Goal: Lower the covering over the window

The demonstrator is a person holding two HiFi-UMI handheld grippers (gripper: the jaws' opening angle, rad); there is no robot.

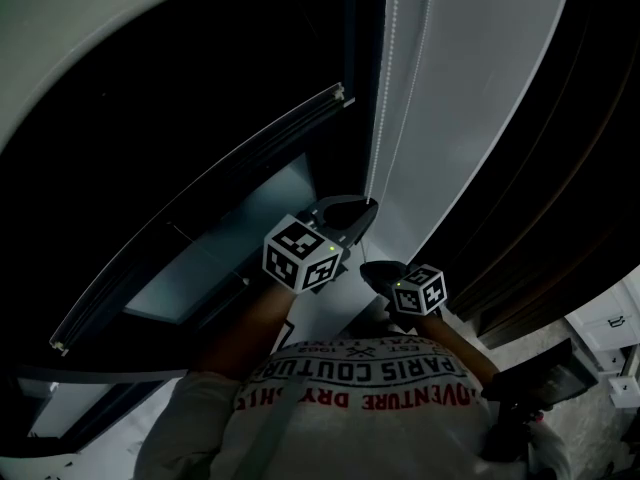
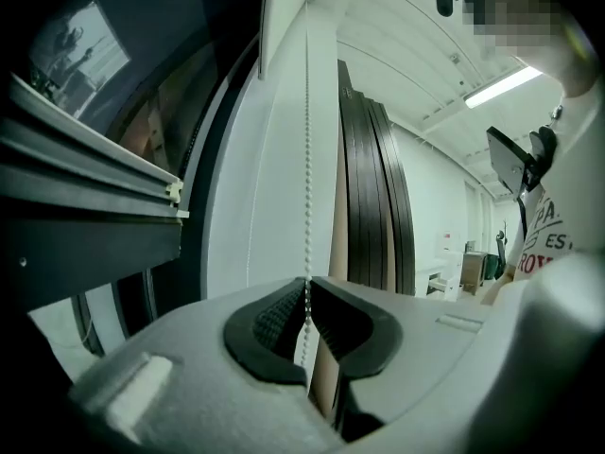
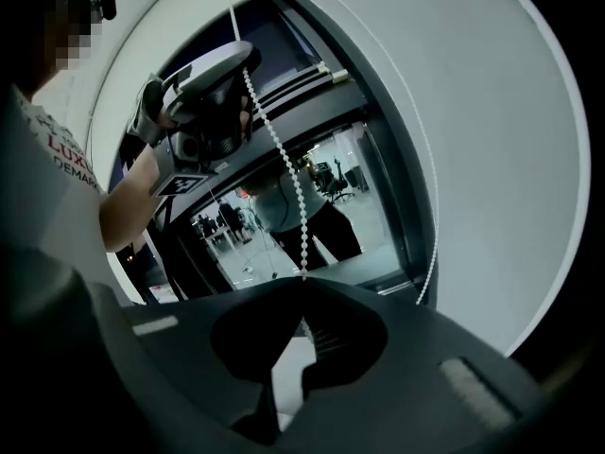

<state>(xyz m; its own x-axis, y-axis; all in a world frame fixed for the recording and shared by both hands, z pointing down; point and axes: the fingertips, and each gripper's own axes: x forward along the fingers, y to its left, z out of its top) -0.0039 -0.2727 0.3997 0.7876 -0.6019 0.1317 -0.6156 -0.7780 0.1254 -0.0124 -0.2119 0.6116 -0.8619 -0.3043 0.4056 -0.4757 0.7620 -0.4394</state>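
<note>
Since the covering runs on a bead chain [image 2: 306, 159], handle the chain, not the fabric. The chain hangs at upper centre of the left gripper view.

Left gripper [image 2: 305, 289]: fingers [image 2: 274, 315] pressed together on the chain at their tips. Right gripper [image 3: 302, 287]: fingers pinching the same strand lower down; in the head view it sits just below the left one, approx. centre frame.

The covering's bottom rail [image 2: 104, 173] crosses the upper left. By est. the covering is only partway down the window [image 3: 350, 187].

Handling: the chain looks light, thin and fully limp, and the beads are prob. slick plastic. Grip between beads w/ the ribbed faces so a bead seats against the fingers. Pull straight along the chain — a sideways load may derail it.
</note>
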